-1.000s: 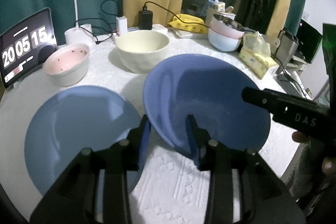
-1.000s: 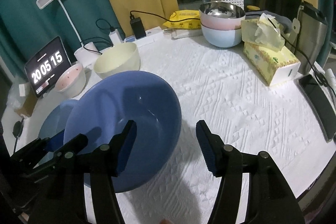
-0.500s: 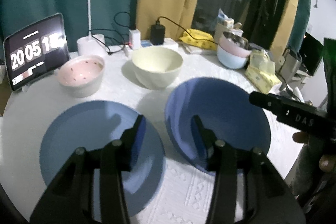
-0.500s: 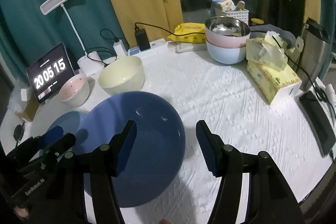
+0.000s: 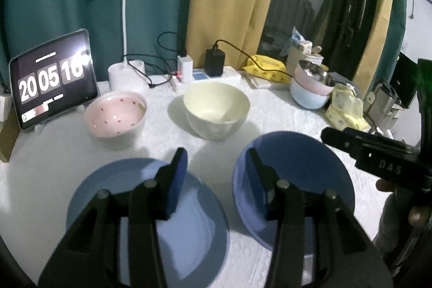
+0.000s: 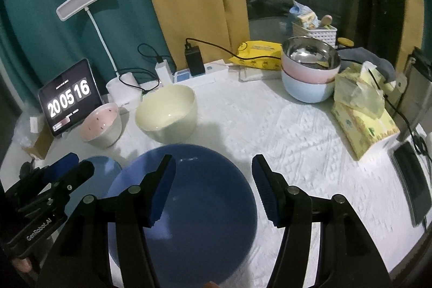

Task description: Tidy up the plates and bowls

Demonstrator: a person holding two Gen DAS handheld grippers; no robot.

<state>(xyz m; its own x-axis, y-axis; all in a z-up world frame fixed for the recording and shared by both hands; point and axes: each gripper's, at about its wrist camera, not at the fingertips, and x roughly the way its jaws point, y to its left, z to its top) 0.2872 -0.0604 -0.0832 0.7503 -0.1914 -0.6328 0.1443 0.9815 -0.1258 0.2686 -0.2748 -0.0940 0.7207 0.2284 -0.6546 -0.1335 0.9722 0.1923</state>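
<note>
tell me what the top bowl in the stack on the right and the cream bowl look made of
Top bowl of the stack: metal, likely stainless steel; its inside is mirror-bright with reflections. Cream bowl: looks like glazed ceramic, opaque with a soft gloss and small highlights, though melamine can't be ruled out.

Two claws, both angled downward, nothing gripped.
The left claw [image 5: 217,174] stood with its jaws parted and empty; the right claw [image 6: 213,188] hung beside it with a wider gap, blue pads [image 6: 263,189] clear of everything.
</note>
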